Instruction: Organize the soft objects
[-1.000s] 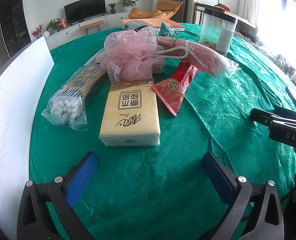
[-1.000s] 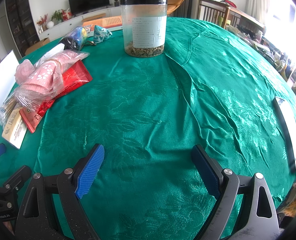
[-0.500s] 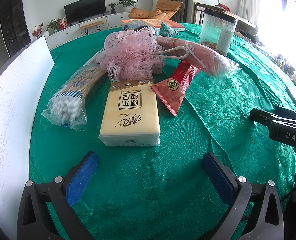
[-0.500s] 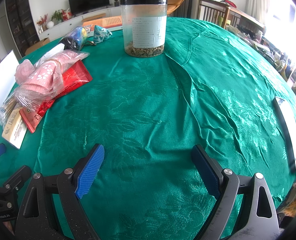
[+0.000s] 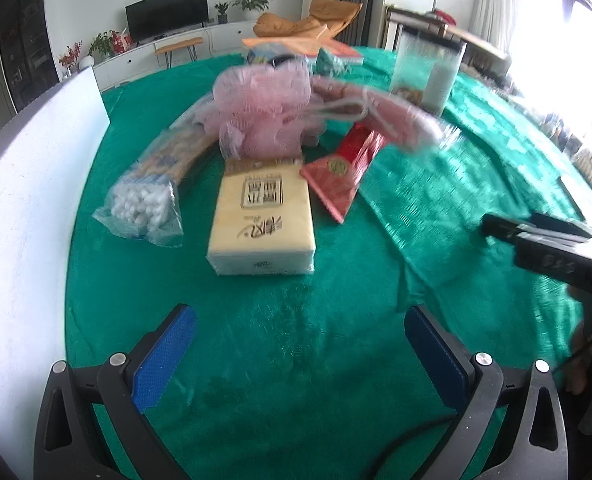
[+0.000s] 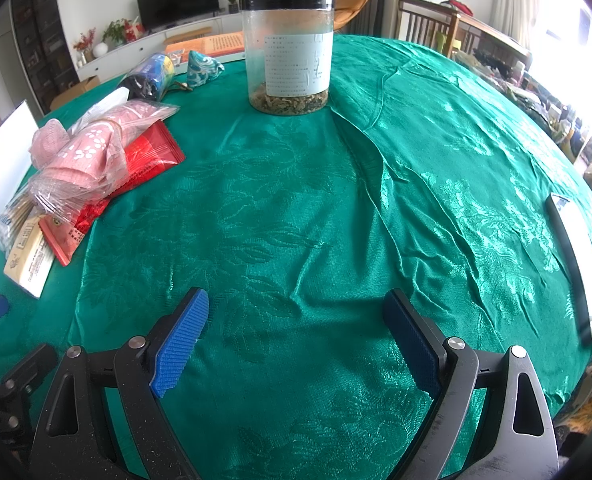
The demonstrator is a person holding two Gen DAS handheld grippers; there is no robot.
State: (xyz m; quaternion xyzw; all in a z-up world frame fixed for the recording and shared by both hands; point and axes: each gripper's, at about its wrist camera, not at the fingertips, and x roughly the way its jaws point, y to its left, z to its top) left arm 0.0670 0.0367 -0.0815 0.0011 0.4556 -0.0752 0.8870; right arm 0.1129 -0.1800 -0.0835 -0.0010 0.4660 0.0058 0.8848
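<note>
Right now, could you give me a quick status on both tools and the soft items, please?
Left tool open, empty. Right tool open, empty, over bare cloth. Tissue pack, loofah, swabs untouched. Nothing in the way.

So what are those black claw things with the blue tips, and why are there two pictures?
They are grippers, hand-held tongs that a person squeezes, one in each hand. Each carries a camera looking out along its two fingers, so you get one picture per hand.

The left gripper faces a pile on the green tablecloth: a cream tissue pack, a clear bag of cotton swabs, a fluffy pink mesh bath sponge, a red foil packet and a pink flowered cloth in clear wrap.

The right gripper faces bare cloth and a clear plastic jar with a black lid.

Both grippers are open and hold nothing.
</note>
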